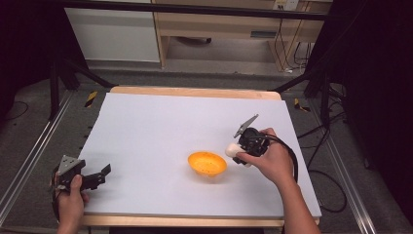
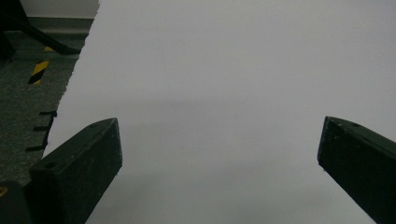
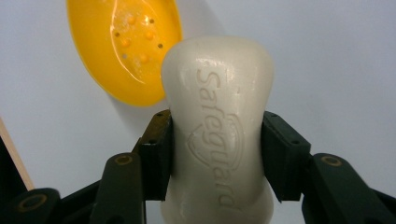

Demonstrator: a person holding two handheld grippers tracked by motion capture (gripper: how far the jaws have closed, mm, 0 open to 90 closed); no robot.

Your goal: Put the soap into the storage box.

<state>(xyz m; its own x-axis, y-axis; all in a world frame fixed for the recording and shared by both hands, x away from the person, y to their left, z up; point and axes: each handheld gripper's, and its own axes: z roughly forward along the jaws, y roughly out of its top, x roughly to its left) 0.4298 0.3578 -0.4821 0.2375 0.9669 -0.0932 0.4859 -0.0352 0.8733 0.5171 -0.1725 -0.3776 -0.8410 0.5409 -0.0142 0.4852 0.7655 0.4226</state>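
A cream bar of soap (image 3: 217, 121) stamped "Safeguard" is clamped between the jaws of my right gripper (image 3: 217, 154), which is shut on its waist. In the high view the right gripper (image 1: 242, 148) holds the soap (image 1: 232, 149) just right of a yellow soap dish (image 1: 207, 163) that rests on the white table sheet (image 1: 160, 131). The dish (image 3: 123, 49) has small drain holes and lies beyond the soap's tip. My left gripper (image 1: 100, 176) stands open near the front left corner, with nothing but white sheet between its jaws (image 2: 219, 149).
The white sheet covers a wooden table (image 1: 195, 91). Grey floor with a yellow-black tape mark (image 2: 38, 71) lies past the sheet's left edge. Black frame legs (image 1: 73, 68) and cables (image 1: 331, 185) flank the table.
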